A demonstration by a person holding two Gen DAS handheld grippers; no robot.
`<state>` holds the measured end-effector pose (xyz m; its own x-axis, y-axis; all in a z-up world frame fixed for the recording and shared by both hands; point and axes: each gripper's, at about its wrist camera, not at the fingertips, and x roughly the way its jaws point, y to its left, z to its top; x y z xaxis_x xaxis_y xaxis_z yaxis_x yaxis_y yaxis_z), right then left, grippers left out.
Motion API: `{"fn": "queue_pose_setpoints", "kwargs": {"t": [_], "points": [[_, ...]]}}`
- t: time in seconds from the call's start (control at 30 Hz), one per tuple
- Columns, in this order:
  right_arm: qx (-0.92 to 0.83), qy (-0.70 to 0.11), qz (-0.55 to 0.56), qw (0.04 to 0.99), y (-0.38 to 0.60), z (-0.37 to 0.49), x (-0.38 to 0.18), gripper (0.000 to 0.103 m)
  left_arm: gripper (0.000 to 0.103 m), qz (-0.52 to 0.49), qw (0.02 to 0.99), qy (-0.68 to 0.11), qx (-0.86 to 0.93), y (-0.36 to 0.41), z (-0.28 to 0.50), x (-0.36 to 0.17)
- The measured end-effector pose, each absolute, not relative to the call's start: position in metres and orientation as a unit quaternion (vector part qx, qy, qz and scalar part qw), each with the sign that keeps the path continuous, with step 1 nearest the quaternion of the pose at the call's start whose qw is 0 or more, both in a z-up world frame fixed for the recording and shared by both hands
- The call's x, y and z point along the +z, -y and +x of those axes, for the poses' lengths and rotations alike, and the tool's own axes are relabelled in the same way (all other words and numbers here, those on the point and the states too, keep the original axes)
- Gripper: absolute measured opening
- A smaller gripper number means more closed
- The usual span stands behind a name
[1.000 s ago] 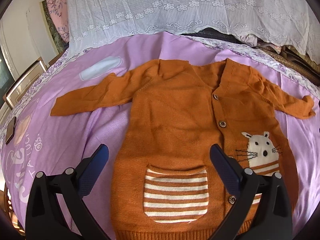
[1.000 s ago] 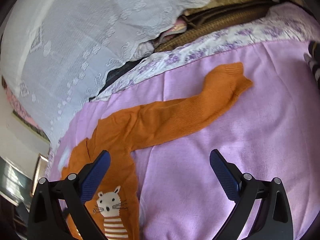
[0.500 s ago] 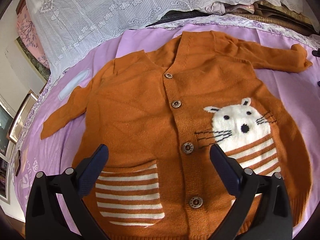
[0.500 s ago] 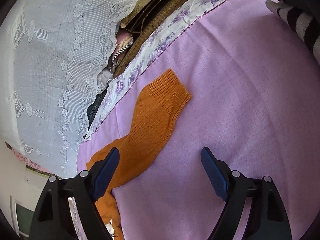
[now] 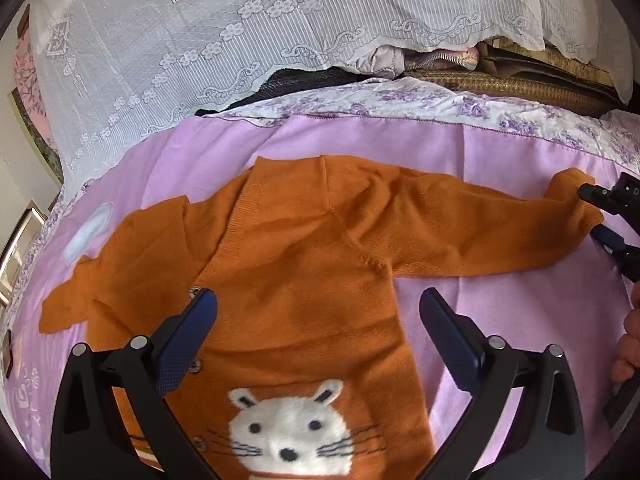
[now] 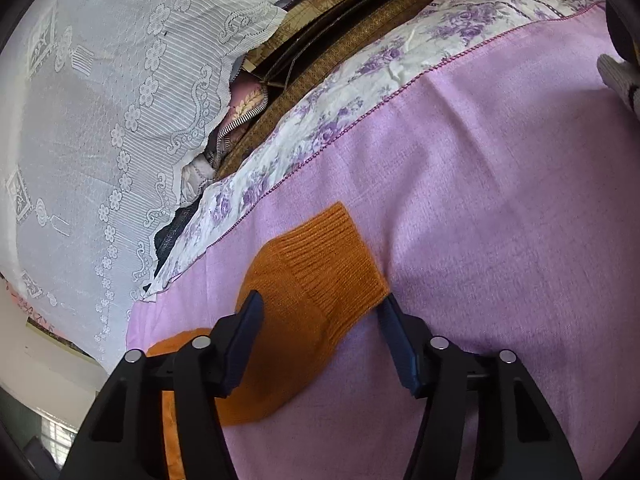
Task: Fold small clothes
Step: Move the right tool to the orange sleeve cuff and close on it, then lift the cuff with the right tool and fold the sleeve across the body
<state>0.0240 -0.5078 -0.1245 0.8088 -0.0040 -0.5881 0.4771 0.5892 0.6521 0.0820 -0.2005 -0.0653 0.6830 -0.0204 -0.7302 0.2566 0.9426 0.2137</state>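
An orange knitted cardigan (image 5: 304,264) with a white mouse face (image 5: 292,428) lies flat on the pink bedsheet (image 5: 500,152), sleeves spread. My left gripper (image 5: 318,308) hovers open over its chest, nothing between the fingers. My right gripper (image 6: 320,302) straddles the ribbed cuff (image 6: 332,256) of the right sleeve. Its jaws are closing with the cuff between them, and the cuff still lies flat, not pinched. In the left wrist view the right gripper (image 5: 600,214) shows at the right edge, one finger on each side of the sleeve end (image 5: 568,200).
A white lace cloth (image 5: 240,40) covers the pile behind the bed. A floral sheet border (image 5: 440,100) runs along the far edge, with brown woven mats (image 5: 500,80) behind it. A striped garment (image 6: 620,76) lies at the far right. A hand (image 5: 632,344) shows at the right edge.
My left gripper has slid right across the cardigan, from the striped pocket to the chest. My right gripper has moved onto the sleeve cuff and its jaws have narrowed around it.
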Motion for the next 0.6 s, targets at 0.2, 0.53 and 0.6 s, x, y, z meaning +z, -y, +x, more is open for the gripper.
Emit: {"fn": "queue_pose_setpoints", "kwargs": {"t": [0.2, 0.53, 0.6], "points": [[-0.132, -0.245, 0.485, 0.829, 0.515, 0.006, -0.127, 0.006, 0.099, 0.145, 0.888, -0.427, -0.087, 0.193, 0.091, -0.100], [-0.230, -0.305, 0.414, 0.827, 0.486, -0.034, -0.130, 0.006, 0.099, 0.114, 0.873, -0.459, -0.117, 0.181, 0.102, -0.109], [-0.222, -0.284, 0.440, 0.823, 0.489, -0.043, -0.134, 0.015, 0.099, 0.129, 0.876, -0.450, -0.113, 0.184, 0.098, -0.107]]}}
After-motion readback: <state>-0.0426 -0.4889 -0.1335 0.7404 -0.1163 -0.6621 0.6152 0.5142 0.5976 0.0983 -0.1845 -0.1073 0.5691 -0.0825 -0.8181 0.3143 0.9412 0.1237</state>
